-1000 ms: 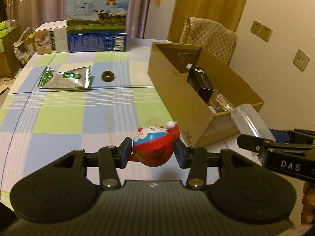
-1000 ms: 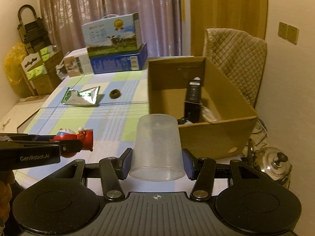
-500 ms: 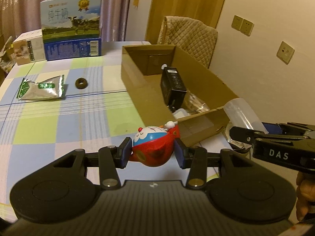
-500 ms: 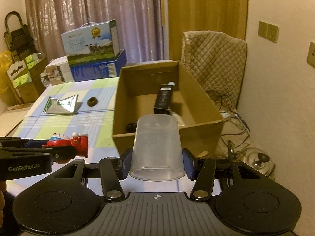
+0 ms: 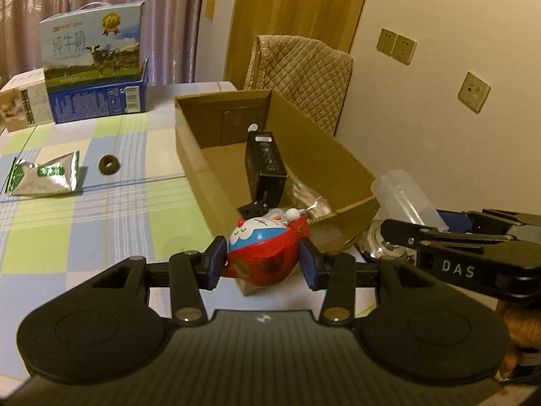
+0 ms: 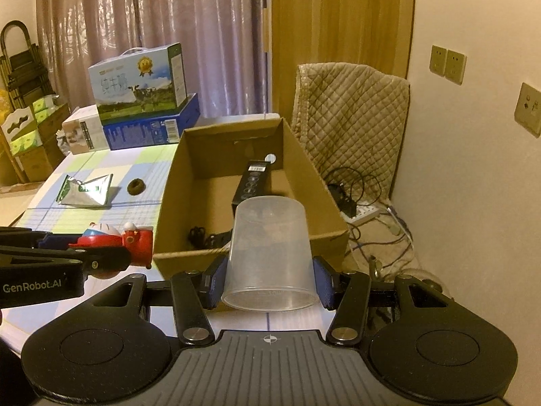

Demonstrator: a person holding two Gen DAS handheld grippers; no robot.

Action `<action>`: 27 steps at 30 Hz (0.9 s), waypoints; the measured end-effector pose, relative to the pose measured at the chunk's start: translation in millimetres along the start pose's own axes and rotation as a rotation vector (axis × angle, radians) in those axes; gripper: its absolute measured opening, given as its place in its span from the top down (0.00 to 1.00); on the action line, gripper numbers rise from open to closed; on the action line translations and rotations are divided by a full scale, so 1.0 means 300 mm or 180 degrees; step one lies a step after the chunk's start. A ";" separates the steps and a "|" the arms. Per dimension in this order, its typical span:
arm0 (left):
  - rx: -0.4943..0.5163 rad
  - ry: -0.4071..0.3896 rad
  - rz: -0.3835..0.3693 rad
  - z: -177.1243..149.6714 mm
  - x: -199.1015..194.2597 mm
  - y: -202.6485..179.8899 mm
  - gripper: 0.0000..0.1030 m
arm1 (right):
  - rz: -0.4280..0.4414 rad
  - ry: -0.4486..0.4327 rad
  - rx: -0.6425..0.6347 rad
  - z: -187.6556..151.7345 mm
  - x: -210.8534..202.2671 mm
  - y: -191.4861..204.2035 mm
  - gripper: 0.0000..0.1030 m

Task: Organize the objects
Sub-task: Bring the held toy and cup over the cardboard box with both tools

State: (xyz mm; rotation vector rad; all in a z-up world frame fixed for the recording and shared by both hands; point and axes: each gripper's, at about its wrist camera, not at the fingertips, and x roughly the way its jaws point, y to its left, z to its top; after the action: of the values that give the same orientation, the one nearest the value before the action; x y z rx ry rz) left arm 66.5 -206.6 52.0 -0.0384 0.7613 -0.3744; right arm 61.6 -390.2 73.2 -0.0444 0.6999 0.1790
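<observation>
My left gripper (image 5: 263,262) is shut on a red and blue Doraemon toy (image 5: 263,250), held above the near left corner of an open cardboard box (image 5: 338,155). My right gripper (image 6: 267,279) is shut on a clear plastic cup (image 6: 268,253), held upside down before the box's near wall (image 6: 189,260). The box holds a tall black box (image 6: 252,184), a black cable and crinkled plastic. The toy also shows in the right wrist view (image 6: 118,240), and the cup in the left wrist view (image 5: 404,199).
On the checked tablecloth (image 5: 84,223) lie a silver-green foil pouch (image 5: 44,179) and a small brown ring (image 5: 109,164). Milk cartons (image 5: 94,64) stand at the far edge. A quilt-covered chair (image 6: 351,125), floor cables (image 6: 365,203) and a kettle stand right of the table.
Both grippers have moved forward and to the right, toward the cardboard box, each keeping its grip. The box interior now shows more fully.
</observation>
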 end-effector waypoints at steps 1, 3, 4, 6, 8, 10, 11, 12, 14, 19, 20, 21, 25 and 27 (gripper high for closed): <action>0.0008 -0.0003 -0.0001 0.008 0.008 -0.006 0.61 | -0.0001 -0.0005 -0.0005 0.007 0.003 -0.005 0.51; 0.0000 -0.0007 -0.0009 0.024 0.021 -0.015 0.61 | -0.0002 -0.0014 -0.0025 0.019 0.009 -0.014 0.51; -0.0001 -0.0012 -0.0009 0.031 0.027 -0.018 0.61 | -0.0007 -0.0018 -0.0041 0.027 0.013 -0.017 0.51; -0.0001 -0.0023 -0.0015 0.045 0.037 -0.022 0.61 | -0.0012 -0.0021 -0.0062 0.041 0.021 -0.026 0.51; -0.0002 -0.0029 -0.0024 0.057 0.049 -0.023 0.61 | -0.0016 -0.0021 -0.0077 0.052 0.032 -0.039 0.51; 0.0005 -0.0029 -0.0027 0.071 0.062 -0.023 0.61 | -0.0021 -0.0020 -0.0101 0.065 0.044 -0.048 0.51; 0.0003 -0.0033 -0.0027 0.079 0.069 -0.024 0.61 | -0.0021 -0.0016 -0.0106 0.072 0.050 -0.053 0.51; 0.0006 -0.0036 -0.0029 0.085 0.075 -0.025 0.61 | -0.0022 -0.0016 -0.0110 0.078 0.057 -0.058 0.51; 0.0017 -0.0045 -0.0032 0.100 0.088 -0.028 0.61 | -0.0011 -0.0009 -0.0114 0.094 0.074 -0.068 0.51; 0.0045 -0.0044 -0.0043 0.140 0.134 -0.027 0.61 | 0.0009 0.0008 -0.0132 0.136 0.121 -0.086 0.51; 0.0046 -0.0039 -0.0043 0.152 0.148 -0.023 0.61 | 0.0008 0.0011 -0.0139 0.146 0.131 -0.088 0.51; 0.0048 -0.0039 -0.0038 0.160 0.157 -0.021 0.61 | 0.0012 0.0018 -0.0138 0.155 0.141 -0.091 0.51; 0.0063 -0.0035 -0.0022 0.197 0.198 -0.010 0.61 | 0.0026 0.0051 -0.0112 0.182 0.181 -0.105 0.51; 0.0060 -0.0004 -0.0039 0.213 0.225 -0.003 0.61 | 0.0030 0.0066 -0.0099 0.193 0.203 -0.109 0.51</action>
State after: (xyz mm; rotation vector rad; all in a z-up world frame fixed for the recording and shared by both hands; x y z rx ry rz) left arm 154.2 -237.0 53.6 -0.0256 0.7565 -0.3932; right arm 150.1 -407.6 77.6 -0.0728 0.7180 0.1986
